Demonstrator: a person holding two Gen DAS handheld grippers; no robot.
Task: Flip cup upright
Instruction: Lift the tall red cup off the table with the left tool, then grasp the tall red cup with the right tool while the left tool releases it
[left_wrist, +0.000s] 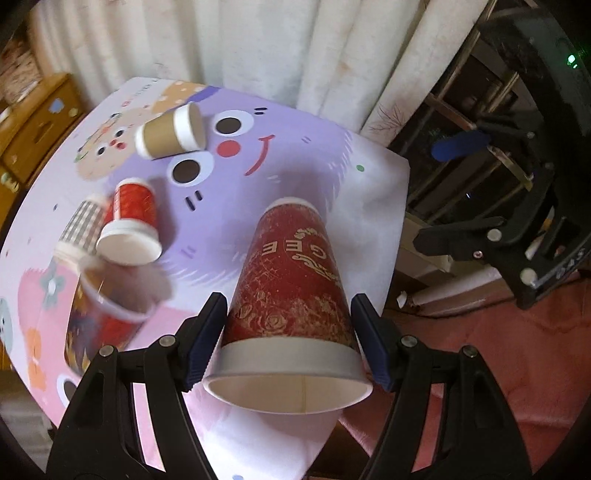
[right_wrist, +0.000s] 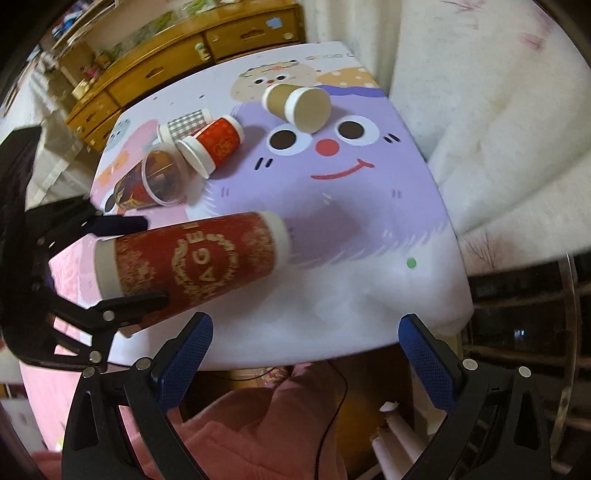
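A tall red paper cup (left_wrist: 291, 284) with gold print lies between the fingers of my left gripper (left_wrist: 290, 336), rim toward the camera, base pointing away over the table (left_wrist: 314, 177). The jaws press on its sides near the rim. In the right wrist view the same cup (right_wrist: 195, 262) is held sideways above the table's near left part by the left gripper (right_wrist: 123, 258). My right gripper (right_wrist: 306, 354) is open and empty at the table's near edge; in the left wrist view it (left_wrist: 465, 192) shows at the right.
Several other cups lie on their sides: a brown one (right_wrist: 297, 105) at the back, a small red one (right_wrist: 210, 146), a checked one (right_wrist: 184, 123) and a clear-rimmed one (right_wrist: 155, 182) at the left. White curtains (left_wrist: 295, 48) hang behind. A wooden cabinet (right_wrist: 166, 62) stands beyond the table.
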